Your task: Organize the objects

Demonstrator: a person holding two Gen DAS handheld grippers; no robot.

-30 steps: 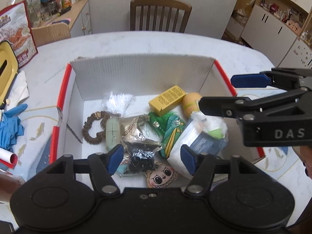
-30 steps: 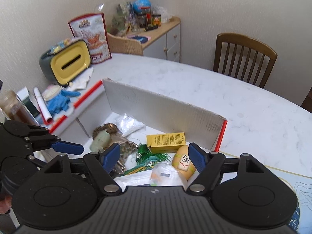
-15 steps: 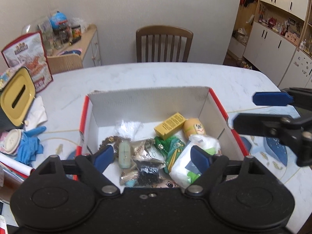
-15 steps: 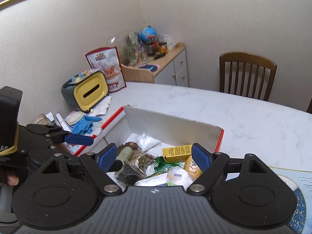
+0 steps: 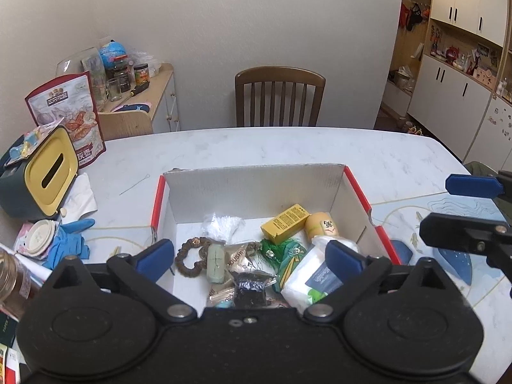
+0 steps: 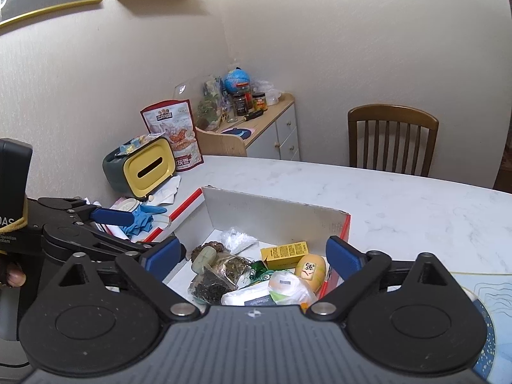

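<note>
Box: the open white cardboard box with red edges (image 5: 355, 188) sits on the white marble-look table (image 5: 256, 147), its high back wall towards the wooden slat-back chair (image 5: 279, 96); its long axis appears to run left to right across the left wrist view.
Contents: all lie inside it, crowded at the near side: a small yellow carton (image 5: 285, 223) lying flat, long axis slanting up to the right; a yellow egg-shaped figure with a printed face (image 5: 322, 226) just right of it; a brown bead bracelet (image 5: 191, 256); a pale green oblong bar (image 5: 215, 264), long axis front to back; a white plastic-wrapped packet (image 5: 308, 280); a green printed pouch (image 5: 289, 257).
Change: over the last second both cameras have pulled up and back, so the box reads smaller and more room shows.
Meaning: probably the filling is finished, or a fresh item is being sought.
Left gripper (image 5: 249, 257): blue-padded fingers spread wide, nothing between them, above the box's near edge.
Right gripper (image 6: 252, 257): likewise spread and empty.
Outside: a yellow-faced tissue holder (image 5: 48, 172) and blue rubber gloves (image 5: 68, 238) lie left of the box.
</note>
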